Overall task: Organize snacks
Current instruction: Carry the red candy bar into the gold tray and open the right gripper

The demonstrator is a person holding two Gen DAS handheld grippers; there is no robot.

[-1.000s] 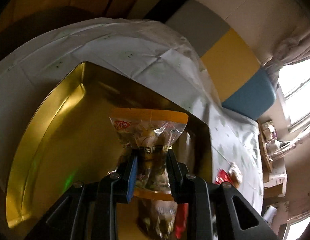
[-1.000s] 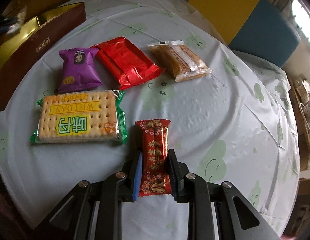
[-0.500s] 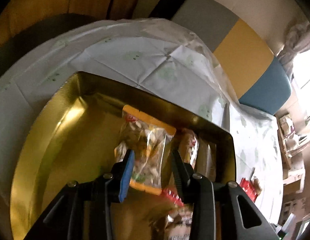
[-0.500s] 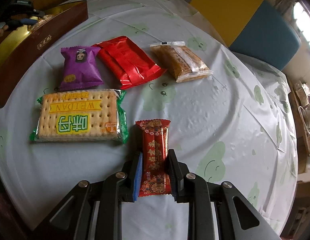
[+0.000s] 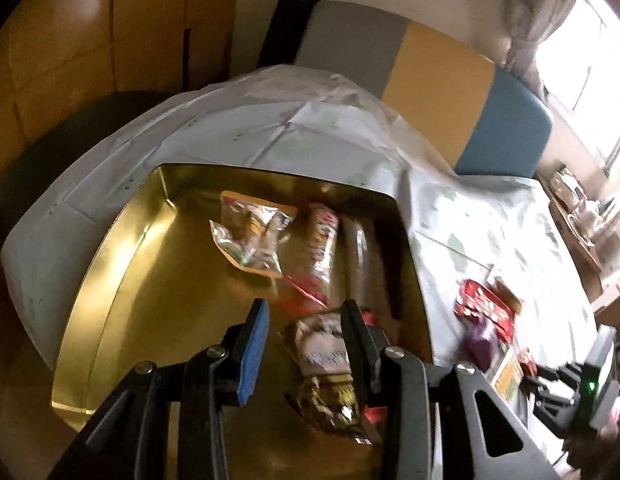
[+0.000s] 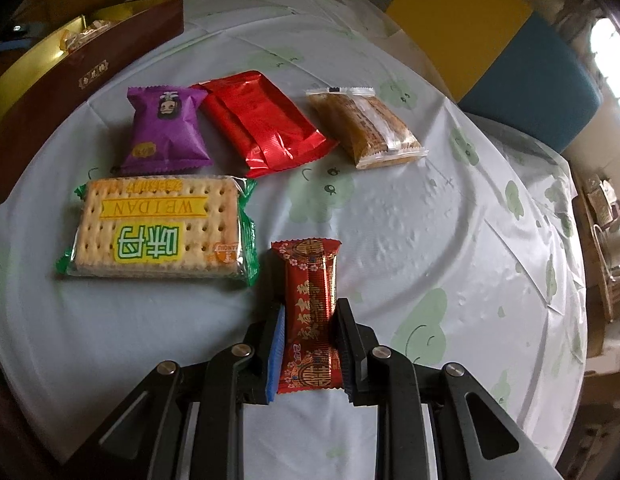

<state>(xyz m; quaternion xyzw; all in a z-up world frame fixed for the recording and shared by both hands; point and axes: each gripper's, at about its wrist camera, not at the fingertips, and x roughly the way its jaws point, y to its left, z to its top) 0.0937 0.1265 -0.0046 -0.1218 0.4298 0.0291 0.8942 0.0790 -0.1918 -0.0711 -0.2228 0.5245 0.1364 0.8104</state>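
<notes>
My left gripper (image 5: 305, 306) hangs open over the gold tin (image 5: 121, 272), its pads touching nothing. A clear nut packet with an orange top (image 5: 251, 240) lies loose on the tin's floor ahead of the fingers. Beside it lies a red-and-yellow packet (image 5: 322, 248), and a brown packet (image 5: 326, 360) sits below the fingers. My right gripper (image 6: 310, 307) is shut on a red patterned snack packet (image 6: 312, 280) resting on the tablecloth (image 6: 430, 220).
On the cloth lie a WEIDAN cracker pack (image 6: 161, 232), a purple packet (image 6: 165, 128), a red foil packet (image 6: 261, 120) and a clear brown biscuit packet (image 6: 366, 126). The tin's brown outer wall (image 6: 89, 76) stands at the far left. A yellow-and-blue chair (image 6: 530, 60) stands behind the table.
My left gripper opened and let go of the clear nut packet, which now lies in the tin. The gripper then drew back and rolled. The right gripper kept still on its red packet.
</notes>
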